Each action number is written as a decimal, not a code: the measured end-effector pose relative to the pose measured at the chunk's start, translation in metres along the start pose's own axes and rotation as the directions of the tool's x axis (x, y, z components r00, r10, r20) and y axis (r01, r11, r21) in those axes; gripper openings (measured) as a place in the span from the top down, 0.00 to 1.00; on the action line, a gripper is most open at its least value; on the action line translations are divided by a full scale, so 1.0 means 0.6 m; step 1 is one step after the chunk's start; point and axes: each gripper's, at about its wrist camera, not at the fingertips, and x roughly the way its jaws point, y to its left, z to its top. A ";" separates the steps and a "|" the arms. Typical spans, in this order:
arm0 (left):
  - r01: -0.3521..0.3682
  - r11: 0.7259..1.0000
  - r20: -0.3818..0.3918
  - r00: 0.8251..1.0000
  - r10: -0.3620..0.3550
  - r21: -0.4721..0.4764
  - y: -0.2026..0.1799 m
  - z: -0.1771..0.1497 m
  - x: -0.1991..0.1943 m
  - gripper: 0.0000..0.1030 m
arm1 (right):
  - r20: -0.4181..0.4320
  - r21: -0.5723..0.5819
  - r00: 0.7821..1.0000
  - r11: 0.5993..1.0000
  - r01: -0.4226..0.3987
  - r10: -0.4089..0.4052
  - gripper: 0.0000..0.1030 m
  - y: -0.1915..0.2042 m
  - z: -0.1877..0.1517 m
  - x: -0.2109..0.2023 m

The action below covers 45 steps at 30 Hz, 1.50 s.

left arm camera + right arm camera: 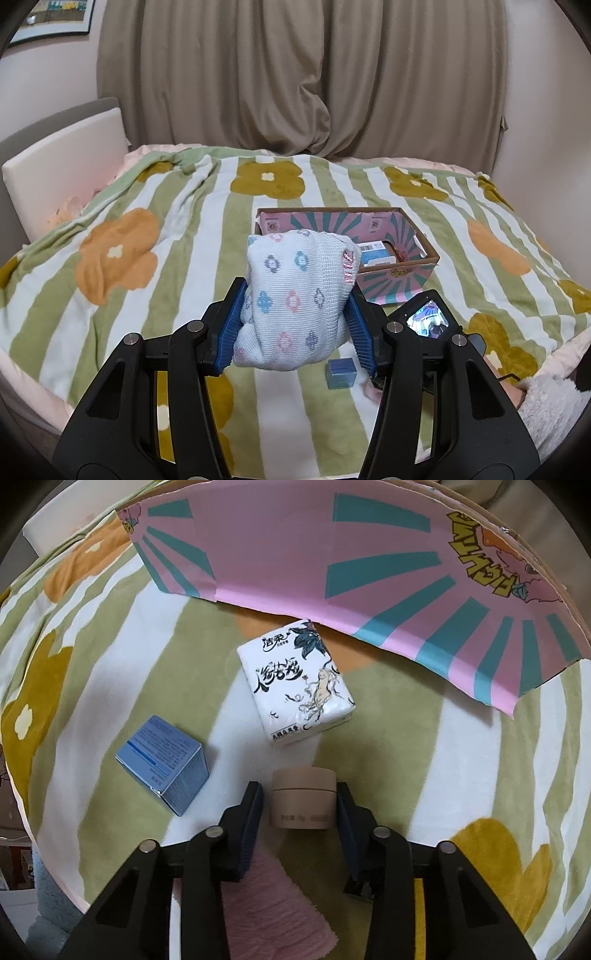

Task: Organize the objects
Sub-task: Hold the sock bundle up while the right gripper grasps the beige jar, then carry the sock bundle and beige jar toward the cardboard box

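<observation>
- My left gripper (295, 314) is raised above the bed, pointing toward the curtains; its blue pads (232, 332) press in on both sides of one rolled white knit cloth (295, 299) with pink, blue and grey motifs, which I carry in the air just in front of the box.
- On the striped flower blanket (147, 206) under it sits one small blue carton (341, 373), near the box.
- One open cardboard box (402, 280), pink with teal rays, stands on the blanket; it already holds a few packages that I cannot count.
- My right gripper (300, 805) tilts down at the blanket (406, 709), fingers spread wide on either side of one beige round jar (303, 801); the pads sit just beside it, and I cannot tell whether they touch.
- Ahead of that jar lies one white tissue pack (295, 686), next to the box wall (277, 554), and one blue carton (162, 760) lies to its left.
- One pink fuzzy cloth (266, 904) shows below my right fingers.
</observation>
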 end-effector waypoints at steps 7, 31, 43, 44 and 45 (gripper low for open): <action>0.001 1.000 0.003 1.000 -0.001 0.000 0.000 -0.002 -0.001 0.53 | 0.044 0.013 0.999 1.000 -0.010 0.009 0.70 -0.008 -0.011 -0.013; 0.038 0.999 0.018 0.999 -0.038 -0.005 -0.005 -0.008 -0.026 0.53 | 0.370 0.044 0.929 0.999 0.016 -0.031 0.70 -0.045 -0.019 -0.252; 0.032 0.999 0.021 0.999 -0.032 -0.012 -0.003 -0.002 -0.018 0.53 | 0.551 0.028 0.834 0.999 0.023 -0.035 0.70 -0.012 -0.062 -0.390; 0.033 0.999 0.020 0.999 -0.033 -0.010 -0.003 -0.002 -0.018 0.53 | 0.565 0.041 0.825 0.999 0.011 -0.032 0.70 -0.014 -0.069 -0.399; 0.035 0.999 0.016 0.999 -0.034 -0.004 -0.004 -0.003 -0.017 0.53 | 0.575 0.054 0.817 0.999 0.004 -0.035 0.70 -0.016 -0.075 -0.406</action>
